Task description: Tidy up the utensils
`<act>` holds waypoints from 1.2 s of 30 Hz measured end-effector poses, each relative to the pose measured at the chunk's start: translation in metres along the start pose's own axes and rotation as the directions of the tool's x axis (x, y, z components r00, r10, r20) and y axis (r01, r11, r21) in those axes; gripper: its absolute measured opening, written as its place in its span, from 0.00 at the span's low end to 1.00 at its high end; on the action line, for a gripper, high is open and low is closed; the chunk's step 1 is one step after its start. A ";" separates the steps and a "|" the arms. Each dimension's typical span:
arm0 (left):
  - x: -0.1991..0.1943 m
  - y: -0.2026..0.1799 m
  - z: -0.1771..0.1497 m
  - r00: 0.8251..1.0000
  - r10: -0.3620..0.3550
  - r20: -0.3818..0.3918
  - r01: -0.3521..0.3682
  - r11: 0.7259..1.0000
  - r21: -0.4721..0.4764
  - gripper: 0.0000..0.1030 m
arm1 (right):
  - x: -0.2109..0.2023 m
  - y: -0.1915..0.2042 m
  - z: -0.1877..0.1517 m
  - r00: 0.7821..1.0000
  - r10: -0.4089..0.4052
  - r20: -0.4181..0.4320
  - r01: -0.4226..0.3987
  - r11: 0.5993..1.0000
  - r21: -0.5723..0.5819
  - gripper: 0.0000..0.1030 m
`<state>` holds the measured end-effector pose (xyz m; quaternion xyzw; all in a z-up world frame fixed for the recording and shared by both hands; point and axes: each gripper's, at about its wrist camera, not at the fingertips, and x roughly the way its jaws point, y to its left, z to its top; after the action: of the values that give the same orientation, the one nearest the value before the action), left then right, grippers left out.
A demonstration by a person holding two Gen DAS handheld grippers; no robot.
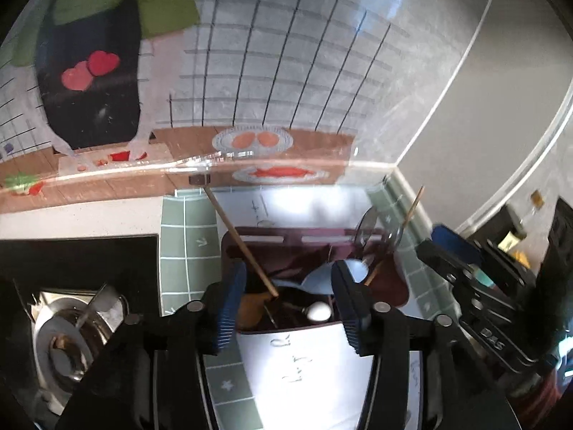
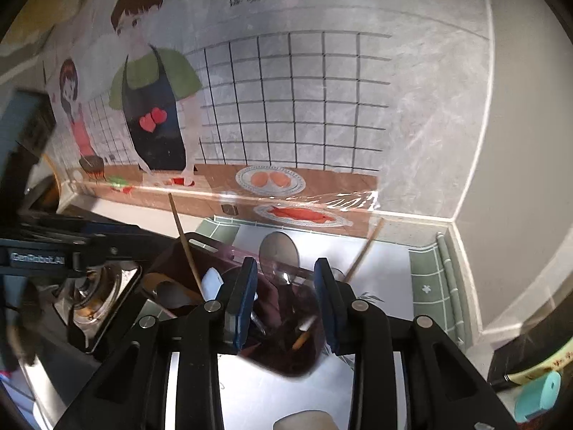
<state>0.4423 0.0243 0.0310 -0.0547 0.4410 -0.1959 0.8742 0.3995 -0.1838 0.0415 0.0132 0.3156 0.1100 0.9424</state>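
A dark maroon utensil holder [image 1: 390, 286] [image 2: 286, 354] stands on white paper on the counter. It holds several utensils: a wooden chopstick [image 1: 240, 240] [image 2: 186, 247] leaning left, another chopstick [image 1: 412, 208] [image 2: 365, 247] leaning right, a metal ladle [image 1: 369, 225] [image 2: 279, 251], a pale blue spoon [image 1: 318, 276] [image 2: 211, 281] and a white-ended utensil [image 1: 317, 311]. My left gripper [image 1: 286, 308] is open just above the holder's near compartments. My right gripper [image 2: 286, 304] is open over the holder's right end. Both look empty.
A gas hob with a metal burner [image 1: 71, 340] [image 2: 96, 297] lies left of the holder. A green tiled mat [image 1: 186, 243] [image 2: 433, 290] covers the counter. The cartoon splashback wall [image 2: 286, 107] stands right behind. The other gripper [image 1: 476, 286] is at the right.
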 end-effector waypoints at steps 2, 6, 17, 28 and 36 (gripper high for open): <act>-0.017 -0.003 -0.011 0.997 0.021 0.075 -0.019 0.999 -0.032 0.54 | -0.021 -0.004 -0.008 1.000 0.017 0.025 -0.018 0.999 0.027 0.30; -0.065 -0.022 -0.060 0.961 0.131 0.244 -0.111 0.989 -0.093 0.61 | -0.063 -0.008 -0.034 0.995 0.058 0.075 -0.063 0.996 0.068 0.31; -0.128 -0.081 -0.183 0.864 0.329 0.380 -0.338 0.940 -0.047 0.63 | -0.150 0.019 -0.115 0.994 0.013 0.105 -0.015 1.000 0.018 0.33; -0.150 -0.112 -0.216 0.845 0.369 0.387 -0.378 0.924 -0.056 0.63 | -0.176 0.032 -0.147 0.993 -0.003 0.120 0.004 1.000 -0.008 0.33; -0.152 -0.117 -0.221 0.864 0.347 0.364 -0.350 0.935 -0.060 0.63 | -0.185 0.036 -0.155 0.992 -0.013 0.124 0.017 0.999 -0.031 0.33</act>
<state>0.1514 -0.0065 0.0423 -0.0067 0.2705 -0.0227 0.9624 0.1559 -0.1958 0.0299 0.0025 0.2550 0.1067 0.9610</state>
